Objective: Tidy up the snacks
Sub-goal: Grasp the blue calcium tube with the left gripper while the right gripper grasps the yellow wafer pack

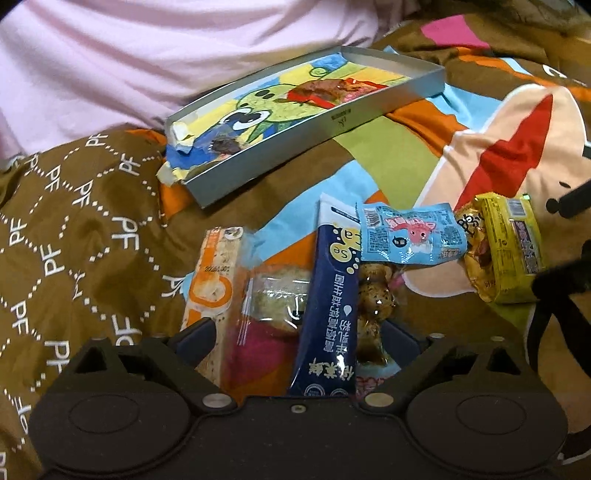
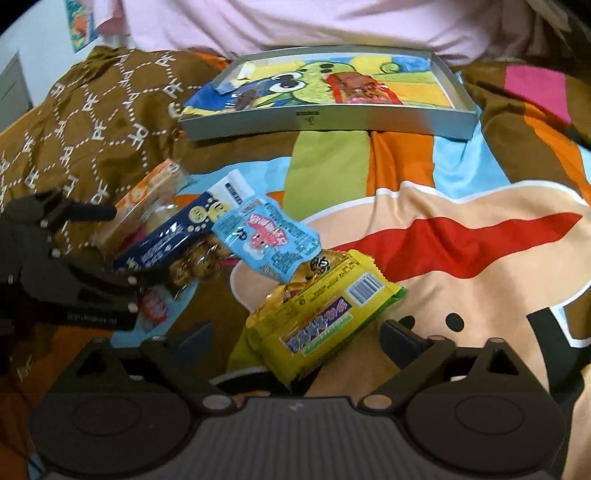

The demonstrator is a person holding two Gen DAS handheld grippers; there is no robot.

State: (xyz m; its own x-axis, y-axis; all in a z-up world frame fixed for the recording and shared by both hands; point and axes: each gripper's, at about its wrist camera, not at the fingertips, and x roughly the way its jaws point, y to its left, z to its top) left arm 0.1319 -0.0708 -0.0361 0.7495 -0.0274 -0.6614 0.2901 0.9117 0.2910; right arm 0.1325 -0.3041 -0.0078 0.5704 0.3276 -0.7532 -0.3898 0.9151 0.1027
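Snacks lay heaped on the quilt [image 2: 461, 177], near the tray [image 2: 332, 120]. Both grippers, left [image 1: 299, 334] and right [image 2: 299, 336], stood wide, holding nothing. The yellow pack [image 2: 325, 310] looked light, crinkly, slippery; best gripped across its flat middle.

We see a bed covered by a brown quilt [image 2: 461, 236] printed with a large cartoon figure in cream, red, orange, blue, green and pink. Its left part carries a white dotted lattice with repeated "PF" letters. Behind it lies pale pink bedding [image 1: 147, 55], creased. In the right wrist view's upper left corner we note a pale wall [image 2: 44, 55] bearing a small colourful poster [image 2: 79, 26]. Lighting is dim and even.
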